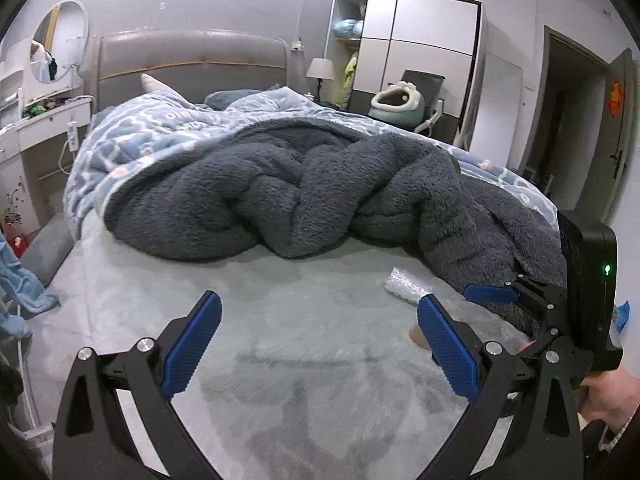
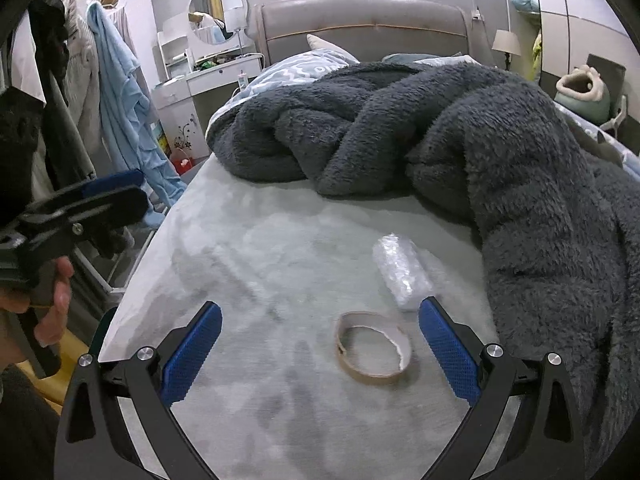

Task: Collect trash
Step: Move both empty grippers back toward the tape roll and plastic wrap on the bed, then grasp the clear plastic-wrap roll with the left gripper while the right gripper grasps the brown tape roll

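Observation:
A crumpled clear plastic wrapper [image 2: 401, 270] lies on the pale grey bed sheet [image 2: 260, 264], beside a dark fluffy blanket [image 2: 520, 184]. An empty cardboard tape ring [image 2: 373, 348] lies just in front of it. My right gripper [image 2: 320, 320] is open and empty, hovering low over the sheet with the ring between its fingers and the wrapper near the right fingertip. My left gripper [image 1: 320, 312] is open and empty above the sheet. In the left wrist view the wrapper [image 1: 406, 285] lies just beyond the right fingertip, and the right gripper [image 1: 520, 300] shows at the right edge.
A bunched blue patterned quilt [image 1: 160, 132] and the dark blanket [image 1: 320, 184] cover the far half of the bed. A headboard [image 1: 192, 60], a vanity with a round mirror [image 2: 218, 12], hanging clothes [image 2: 120, 92] at the left and a wardrobe [image 1: 420, 40] surround it.

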`<state>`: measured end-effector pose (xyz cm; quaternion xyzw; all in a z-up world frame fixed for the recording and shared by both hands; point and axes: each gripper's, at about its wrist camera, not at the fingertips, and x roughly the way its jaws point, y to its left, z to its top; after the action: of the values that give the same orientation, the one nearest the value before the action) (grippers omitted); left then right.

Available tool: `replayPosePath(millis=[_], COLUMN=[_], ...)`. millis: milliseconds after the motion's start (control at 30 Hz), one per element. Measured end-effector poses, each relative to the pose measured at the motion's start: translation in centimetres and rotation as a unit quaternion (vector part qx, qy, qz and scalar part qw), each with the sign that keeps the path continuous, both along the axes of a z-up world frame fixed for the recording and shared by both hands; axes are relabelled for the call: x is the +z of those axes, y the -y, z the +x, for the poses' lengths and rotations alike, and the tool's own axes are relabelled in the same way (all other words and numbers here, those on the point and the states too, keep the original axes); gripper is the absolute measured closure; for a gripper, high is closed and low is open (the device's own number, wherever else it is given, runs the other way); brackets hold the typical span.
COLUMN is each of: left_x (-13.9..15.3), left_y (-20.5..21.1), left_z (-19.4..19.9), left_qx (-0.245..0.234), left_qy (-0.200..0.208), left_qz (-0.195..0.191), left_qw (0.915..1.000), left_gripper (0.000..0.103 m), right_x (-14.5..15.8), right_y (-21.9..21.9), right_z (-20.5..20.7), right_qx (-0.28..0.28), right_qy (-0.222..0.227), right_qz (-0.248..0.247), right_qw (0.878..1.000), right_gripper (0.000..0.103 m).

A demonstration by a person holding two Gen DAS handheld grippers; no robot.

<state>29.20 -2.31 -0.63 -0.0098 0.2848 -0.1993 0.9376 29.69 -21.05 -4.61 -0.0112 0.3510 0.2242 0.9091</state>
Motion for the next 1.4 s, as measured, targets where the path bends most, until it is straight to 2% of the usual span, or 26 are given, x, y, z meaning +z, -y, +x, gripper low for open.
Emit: replayPosePath(millis=[433, 600, 667, 733, 867, 933, 1167, 1400], left_x=[-2.7, -4.2, -4.6, -4.8, -4.9, -4.9, -5.4, -5.8], left_y=[2.2, 2.8, 3.3, 3.7, 4.5, 4.9, 8.0, 11.6], left_z=[4.5, 5.7, 6.1, 6.4, 7.1, 7.3, 7.8, 8.4], left_qx=[-0.032, -0.043, -0.051, -0.057, -0.064, -0.072, -0.113, -0.151], left_qy=[-0.036, -0.059, -0.063, -0.067, -0.07, -0.071, -0.066, -0.063], left_qz=[-0.002, -0.013, -0.012, -0.015, -0.027, -0.032, -0.001, 0.026], left_qw=[0.9988, 0.9972, 0.9966, 0.996, 0.9951, 0.9944, 0.9914, 0.9862], left_gripper=[0.004, 0.004, 0.004, 0.004, 0.004, 0.004, 0.005, 0.005], right_x=[-2.6, -2.9, -3.1, -3.6, -4.7, -5.2, -4.5, -2.5], right_y=[1.2, 2.3, 2.4, 2.0, 1.1, 1.1, 2.2, 3.6], right_z=[1.5, 2.1, 2.4, 2.6, 2.5, 2.5, 1.4, -1.3], right_qx=[0.011, -0.01, -0.014, -0.008, 0.001, -0.001, -0.001, 0.032], right_qy=[-0.02, -0.026, -0.031, -0.038, -0.053, -0.06, -0.05, -0.061], right_qz=[0.004, 0.018, 0.019, 0.016, -0.011, -0.017, -0.01, 0.033], right_qw=[1.0, 0.999, 0.999, 0.999, 0.999, 0.998, 0.999, 0.997], right_gripper=[0.003, 0.004, 0.009, 0.03, 0.042, 0.056, 0.057, 0.057])
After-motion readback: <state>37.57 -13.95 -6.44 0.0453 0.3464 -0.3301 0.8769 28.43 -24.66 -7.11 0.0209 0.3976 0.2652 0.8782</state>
